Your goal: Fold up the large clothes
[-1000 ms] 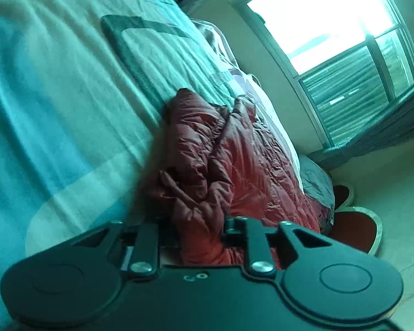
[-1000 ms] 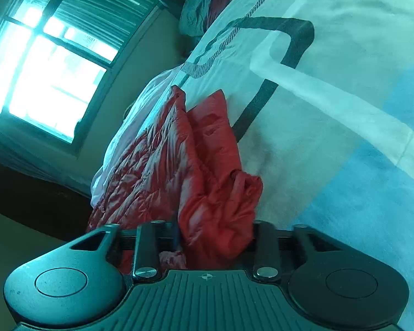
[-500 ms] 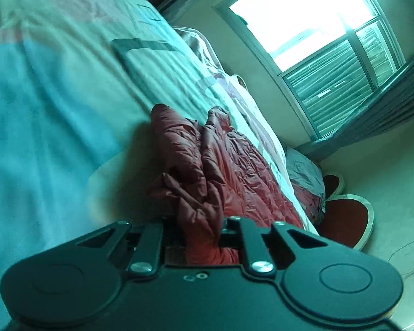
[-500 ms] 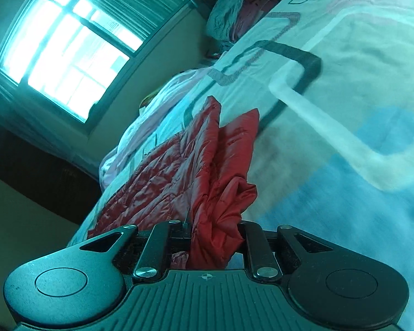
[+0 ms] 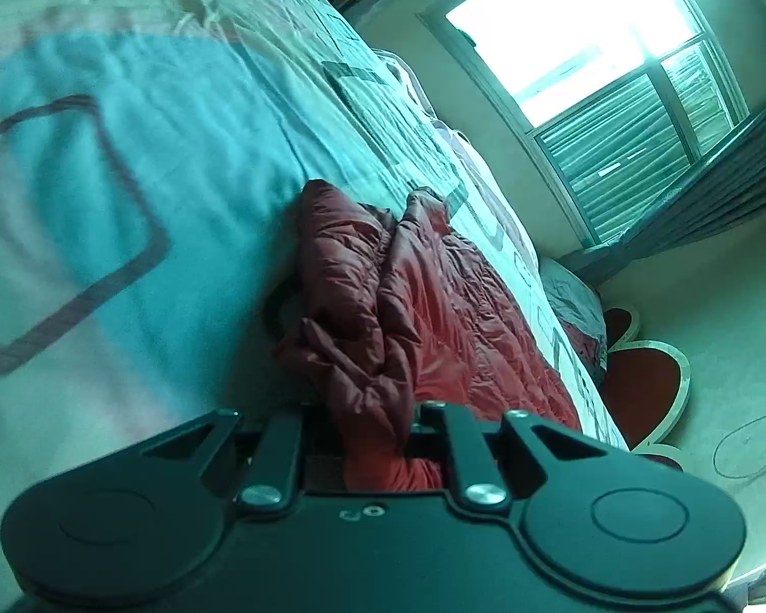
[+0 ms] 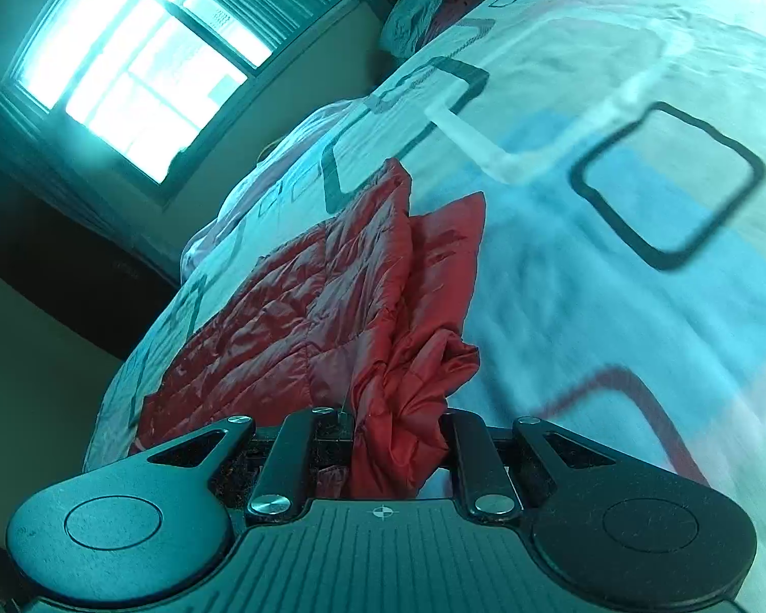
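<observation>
While bunched, jacket (image 5: 424,306) between claws (image 6: 393,439)

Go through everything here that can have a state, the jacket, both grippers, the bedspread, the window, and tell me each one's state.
Jacket: partly spread on the bed, near edge bunched and gripped at two places.
Left gripper: shut on jacket fabric.
Right gripper: shut on jacket fabric.
Bedspread: spread over the bed, lightly wrinkled.
Window: bright with daylight; whether open, cannot tell.
Curtain: drawn aside.
</observation>
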{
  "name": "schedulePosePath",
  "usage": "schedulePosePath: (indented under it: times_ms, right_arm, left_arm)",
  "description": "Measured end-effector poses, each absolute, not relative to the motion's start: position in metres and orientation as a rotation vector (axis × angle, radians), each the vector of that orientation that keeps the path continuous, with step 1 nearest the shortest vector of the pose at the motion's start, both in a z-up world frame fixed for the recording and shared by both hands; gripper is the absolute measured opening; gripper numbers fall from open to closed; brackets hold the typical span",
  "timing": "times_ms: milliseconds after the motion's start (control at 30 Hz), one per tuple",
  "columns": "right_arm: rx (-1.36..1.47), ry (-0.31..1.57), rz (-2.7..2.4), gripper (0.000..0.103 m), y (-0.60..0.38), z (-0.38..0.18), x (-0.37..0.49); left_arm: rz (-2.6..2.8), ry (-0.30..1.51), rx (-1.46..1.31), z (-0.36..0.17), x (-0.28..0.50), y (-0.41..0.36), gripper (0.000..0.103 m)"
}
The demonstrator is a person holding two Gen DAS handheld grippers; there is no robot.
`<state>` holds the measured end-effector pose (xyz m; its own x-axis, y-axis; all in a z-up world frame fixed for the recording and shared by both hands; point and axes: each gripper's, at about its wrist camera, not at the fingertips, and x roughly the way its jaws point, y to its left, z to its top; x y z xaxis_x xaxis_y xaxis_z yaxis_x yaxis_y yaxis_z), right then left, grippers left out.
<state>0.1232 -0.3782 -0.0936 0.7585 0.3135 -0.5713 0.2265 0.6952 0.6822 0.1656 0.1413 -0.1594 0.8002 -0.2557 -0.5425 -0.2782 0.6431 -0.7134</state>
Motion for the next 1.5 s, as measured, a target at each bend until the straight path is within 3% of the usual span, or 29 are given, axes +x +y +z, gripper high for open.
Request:
schedulePosePath:
  times_ms: [333, 367, 400, 433, 500, 567, 633, 667, 767, 833, 933, 1133, 1167, 1200, 1233, 1300, 1333, 1400, 1500]
  right_arm:
    - [0.817, 0.754, 0.058, 0.014, -0.384, -0.101, 0.087]
    - [0.816, 0.769, 0.053, 0.015, -0.385, -0.107, 0.086]
    - [0.811, 0.785, 0.047, 0.015, -0.385, -0.112, 0.087]
    - [0.803, 0.795, 0.045, 0.020, -0.385, -0.117, 0.089]
    - [0.779, 0.781, 0.023, 0.033, -0.388, -0.124, 0.087]
    - [0.785, 0.758, -0.012, 0.034, -0.394, -0.122, 0.081]
    - [0.746, 0.716, -0.111, 0.062, -0.402, -0.113, 0.069]
    - [0.732, 0.687, -0.177, 0.066, -0.409, -0.106, 0.062]
    - [0.715, 0.619, -0.218, 0.065, -0.425, -0.088, 0.048]
    - [0.678, 0.587, -0.182, 0.027, -0.423, -0.073, 0.048]
    - [0.627, 0.574, -0.069, 0.011, -0.399, -0.053, 0.060]
    - [0.491, 0.640, 0.195, 0.010, -0.296, -0.043, 0.098]
    - [0.462, 0.660, 0.231, 0.010, -0.279, -0.046, 0.104]
    - [0.437, 0.671, 0.258, 0.010, -0.262, -0.048, 0.108]
    - [0.422, 0.683, 0.282, 0.010, -0.247, -0.052, 0.114]
    - [0.405, 0.712, 0.305, 0.008, -0.223, -0.060, 0.123]
    - [0.396, 0.726, 0.316, 0.000, -0.215, -0.064, 0.125]
    - [0.380, 0.742, 0.327, 0.000, -0.204, -0.071, 0.132]
    - [0.289, 0.835, 0.285, 0.000, -0.183, -0.092, 0.144]
  left_arm:
    - [0.022, 0.679, -0.869, -0.163, 0.138, 0.142, 0.016]
    - [0.026, 0.683, -0.870, -0.166, 0.139, 0.141, 0.021]
    - [0.042, 0.691, -0.868, -0.169, 0.140, 0.142, 0.037]
    - [0.067, 0.697, -0.848, -0.171, 0.141, 0.141, 0.044]
    - [0.067, 0.681, -0.791, -0.171, 0.138, 0.140, 0.046]
    - [0.090, 0.683, -0.757, -0.165, 0.135, 0.140, 0.052]
    - [0.139, 0.650, -0.758, -0.160, 0.121, 0.146, 0.063]
    - [0.156, 0.640, -0.762, -0.159, 0.114, 0.151, 0.069]
    - [0.180, 0.620, -0.767, -0.152, 0.097, 0.160, 0.077]
    - [0.160, 0.596, -0.762, -0.147, 0.092, 0.154, 0.077]
    - [0.166, 0.603, -0.757, -0.147, 0.103, 0.145, 0.076]
    - [0.153, 0.649, -0.742, -0.160, 0.128, 0.141, 0.071]
    - [0.129, 0.647, -0.759, -0.161, 0.132, 0.141, 0.065]
    - [0.101, 0.649, -0.783, -0.163, 0.138, 0.142, 0.047]
    - [0.086, 0.658, -0.794, -0.165, 0.144, 0.141, 0.042]
    - [0.054, 0.664, -0.814, -0.171, 0.154, 0.140, 0.022]
    - [0.043, 0.657, -0.812, -0.170, 0.156, 0.140, 0.020]
    - [0.016, 0.626, -0.779, -0.161, 0.154, 0.137, 0.014]
    - [-0.076, 0.548, -0.711, -0.146, 0.144, 0.133, 0.013]
